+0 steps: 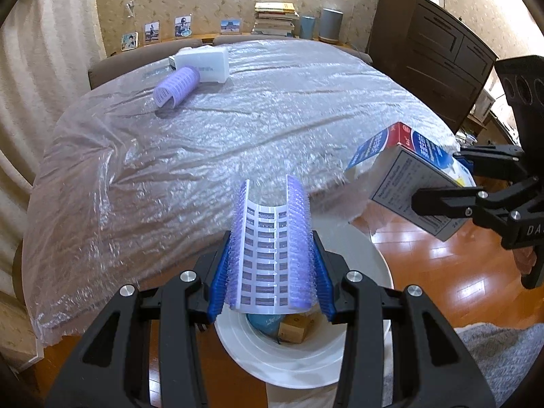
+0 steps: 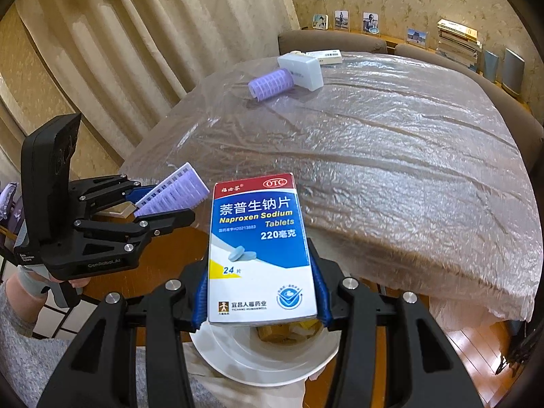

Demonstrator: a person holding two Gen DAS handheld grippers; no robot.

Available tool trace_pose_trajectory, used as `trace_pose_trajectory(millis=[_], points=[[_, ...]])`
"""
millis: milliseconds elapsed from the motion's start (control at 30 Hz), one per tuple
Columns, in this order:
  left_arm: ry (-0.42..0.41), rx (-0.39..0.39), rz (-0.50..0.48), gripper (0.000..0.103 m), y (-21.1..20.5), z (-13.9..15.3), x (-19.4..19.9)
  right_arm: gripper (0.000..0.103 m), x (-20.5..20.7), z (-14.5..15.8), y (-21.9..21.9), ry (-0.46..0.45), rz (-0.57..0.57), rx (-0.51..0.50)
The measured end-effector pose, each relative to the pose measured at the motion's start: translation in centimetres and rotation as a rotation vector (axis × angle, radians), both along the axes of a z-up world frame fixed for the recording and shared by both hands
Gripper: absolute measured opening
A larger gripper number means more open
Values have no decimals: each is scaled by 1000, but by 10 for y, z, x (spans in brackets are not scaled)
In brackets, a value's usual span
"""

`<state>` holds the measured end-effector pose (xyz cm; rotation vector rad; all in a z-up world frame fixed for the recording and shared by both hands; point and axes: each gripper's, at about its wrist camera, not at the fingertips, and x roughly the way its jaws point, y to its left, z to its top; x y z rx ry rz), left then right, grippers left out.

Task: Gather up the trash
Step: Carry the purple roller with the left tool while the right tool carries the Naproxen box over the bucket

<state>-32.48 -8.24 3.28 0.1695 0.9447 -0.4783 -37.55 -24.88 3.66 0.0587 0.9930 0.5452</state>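
Hanging over the white bin beside the plastic-covered table, a purple hair roller is clamped in the left gripper and a tablet box in the right gripper, both jaws closed tight on their items.

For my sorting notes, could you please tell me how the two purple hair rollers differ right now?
The near roller is clamped in the left tool above the white bin; the far roller lies free on the plastic-covered table. The near roller shows its open inner side; the far roller leans against a white box. Both are purple and bristly.
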Motion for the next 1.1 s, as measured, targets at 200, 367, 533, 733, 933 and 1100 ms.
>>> trace_pose_trajectory(millis=[200, 367, 533, 733, 933, 1100], points=[[14, 24, -28, 44, -3, -6, -9, 47, -7, -5, -1, 22, 10, -13], [32, 35, -39, 44, -6, -11, -13, 47, -13, -11, -1, 40, 25, -22], [55, 53, -51, 44, -8, -21, -18, 47, -17, -18, 1, 65, 37, -29], [86, 67, -50, 44, -9, -34, -20, 47, -21, -29, 4, 90, 48, -39], [110, 86, -51, 44, -9, -46, -21, 47, -21, -41, 8, 119, 59, -55], [135, 104, -53, 44, -12, -60, -23, 47, -20, -51, 14, 137, 73, -70]])
